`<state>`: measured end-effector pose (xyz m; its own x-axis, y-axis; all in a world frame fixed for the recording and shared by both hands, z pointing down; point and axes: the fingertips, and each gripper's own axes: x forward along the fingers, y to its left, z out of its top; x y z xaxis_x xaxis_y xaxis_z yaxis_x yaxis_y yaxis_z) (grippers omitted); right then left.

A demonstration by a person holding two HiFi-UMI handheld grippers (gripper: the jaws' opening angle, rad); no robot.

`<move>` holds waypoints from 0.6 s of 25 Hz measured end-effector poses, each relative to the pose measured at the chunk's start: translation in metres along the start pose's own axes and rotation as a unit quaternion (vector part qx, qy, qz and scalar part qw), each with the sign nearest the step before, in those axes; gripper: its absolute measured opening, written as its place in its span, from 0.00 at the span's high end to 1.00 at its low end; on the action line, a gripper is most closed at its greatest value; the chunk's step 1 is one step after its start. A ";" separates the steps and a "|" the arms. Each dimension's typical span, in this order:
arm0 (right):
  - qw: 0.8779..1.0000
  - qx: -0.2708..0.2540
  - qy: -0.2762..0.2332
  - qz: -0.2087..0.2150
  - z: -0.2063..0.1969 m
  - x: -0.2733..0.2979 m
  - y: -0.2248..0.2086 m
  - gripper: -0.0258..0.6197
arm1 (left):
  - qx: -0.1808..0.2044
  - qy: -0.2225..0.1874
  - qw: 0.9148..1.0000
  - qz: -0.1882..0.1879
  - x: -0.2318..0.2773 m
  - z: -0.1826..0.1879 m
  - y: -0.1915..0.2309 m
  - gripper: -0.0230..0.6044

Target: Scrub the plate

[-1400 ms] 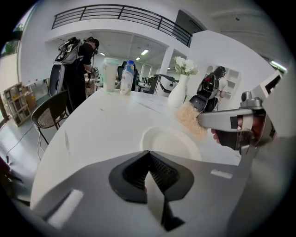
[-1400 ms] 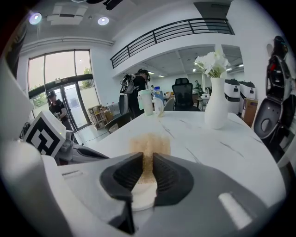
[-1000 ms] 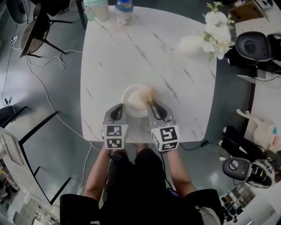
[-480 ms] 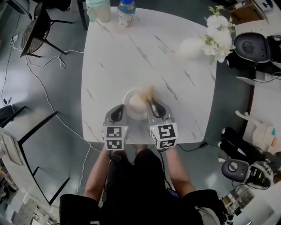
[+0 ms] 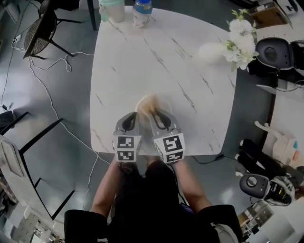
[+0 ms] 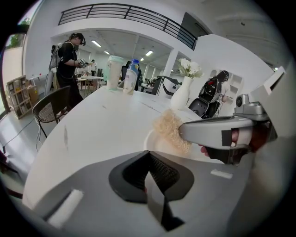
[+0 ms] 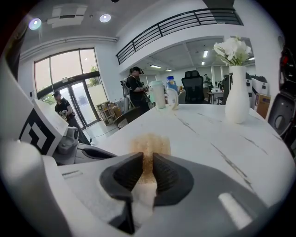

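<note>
Item, plate [image 5: 165, 103]: white, at the table's 6 o'clock edge, mostly covered. My left gripper [image 5: 130, 117] has its jaws closed on the plate's near rim. My right gripper [image 5: 158, 115] is clamped on a tan scrubber [image 5: 148, 101] that lies over the plate. Table [image 5: 142, 61]: white marble, grey-veined. Vase of white flowers [image 5: 235, 35] at 2 o'clock. Bottle [image 5: 142, 10] and pale container [image 5: 112, 8] at 12. Grey floor [image 5: 52, 156]: chair [image 5: 40, 31] at 10, loose cable [image 5: 57, 114] at 9.

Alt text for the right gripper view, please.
The right gripper, its jaws shut on a tan, fibrous scrubber, looks out low across a white marble table. The left gripper sits close by at the left, and a white vase of white flowers stands at the far right.
</note>
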<state>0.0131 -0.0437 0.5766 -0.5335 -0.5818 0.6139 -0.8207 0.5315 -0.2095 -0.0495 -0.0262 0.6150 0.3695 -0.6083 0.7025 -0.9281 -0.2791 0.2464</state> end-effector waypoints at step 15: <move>1.000 -0.003 -0.011 0.001 0.007 -0.008 0.005 0.85 | -0.001 0.000 1.000 -0.004 0.001 -0.001 0.001 0.95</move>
<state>0.0121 -0.0411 0.5649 -0.5389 -0.5948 0.5966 -0.8189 0.5360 -0.2053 -0.0499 -0.0261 0.6161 0.3765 -0.6060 0.7008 -0.9253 -0.2828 0.2526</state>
